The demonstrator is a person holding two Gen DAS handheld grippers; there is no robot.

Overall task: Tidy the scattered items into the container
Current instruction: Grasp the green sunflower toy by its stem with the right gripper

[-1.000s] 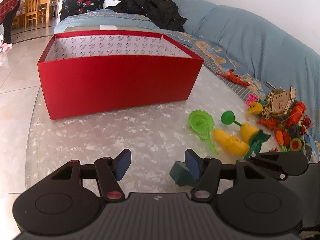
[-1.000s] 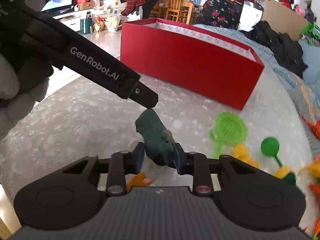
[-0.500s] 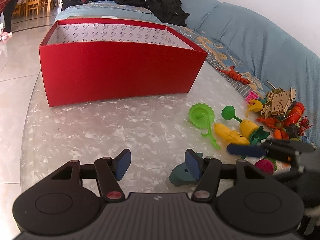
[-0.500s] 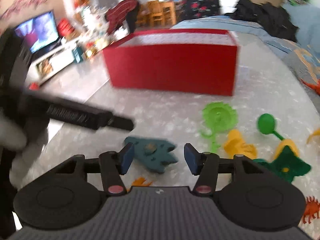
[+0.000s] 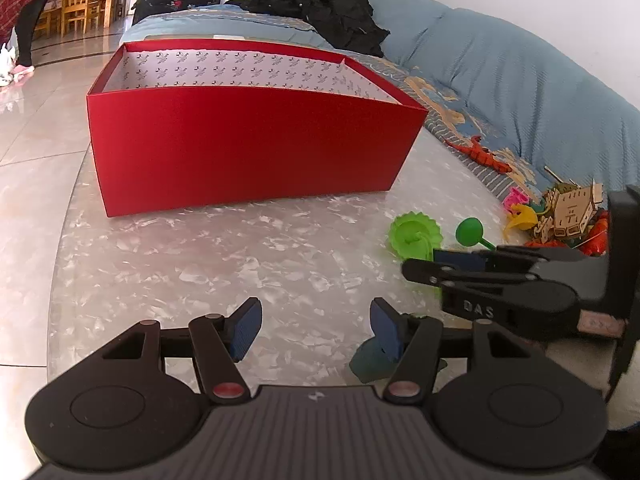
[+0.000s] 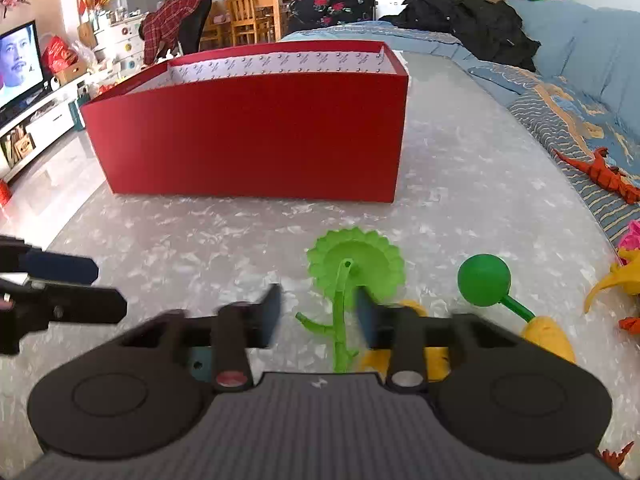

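The red box (image 5: 256,140) (image 6: 248,136) stands open-topped on the marbled table at the far side. My right gripper (image 6: 320,312) (image 5: 420,262) hovers over the green flower toy (image 6: 354,264) (image 5: 414,236). Its jaws are closing with the flower's stem between them, and a gap still shows beside the stem. My left gripper (image 5: 316,324) (image 6: 110,289) is open and holds nothing. A dark teal toy (image 5: 368,360) (image 6: 198,364) lies on the table, partly hidden behind the fingers. A green ball-headed toy (image 6: 484,280) and a yellow toy (image 6: 548,336) lie to the right.
A heap of small toys (image 5: 568,212) sits at the table's right edge. A red dinosaur (image 6: 600,172) lies on the blue sofa cover, with black clothes (image 5: 320,4) further back. People stand by wooden chairs in the far room.
My right gripper let go of the dark teal toy and moved right to the green flower, opening wide and then narrowing around its stem. The left gripper stayed put.
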